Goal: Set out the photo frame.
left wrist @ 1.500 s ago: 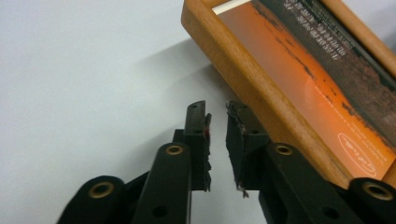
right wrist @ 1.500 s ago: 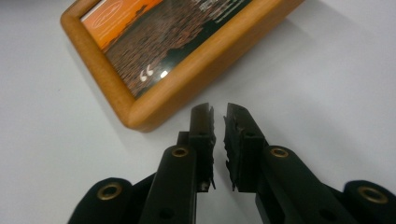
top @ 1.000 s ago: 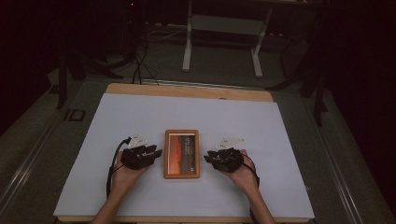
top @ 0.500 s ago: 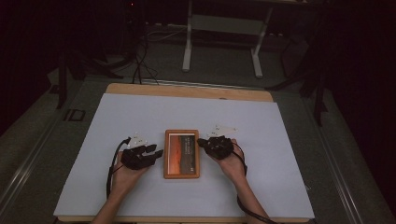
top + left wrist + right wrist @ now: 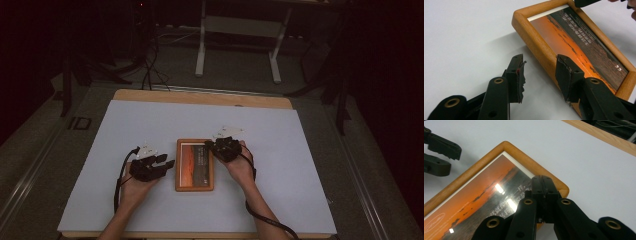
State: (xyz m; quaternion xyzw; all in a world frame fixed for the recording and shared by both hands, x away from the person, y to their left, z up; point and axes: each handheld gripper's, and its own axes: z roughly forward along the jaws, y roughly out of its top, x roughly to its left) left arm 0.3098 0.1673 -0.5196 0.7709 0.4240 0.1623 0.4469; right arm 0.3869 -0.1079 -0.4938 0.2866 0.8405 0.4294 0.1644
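Two grippers flank picture frame (image 5: 194, 165); right (image 5: 545, 185) apparently over corner.

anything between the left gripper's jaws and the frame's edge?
Nothing: in the left gripper view, the left gripper stands open, one jaw over the picture frame, bare white table under the gap.

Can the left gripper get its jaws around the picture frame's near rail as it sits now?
Probably yes. The left gripper is open, one jaw already over the wooden picture frame rail, bare table on its outer side; the right gripper is at the far corner.
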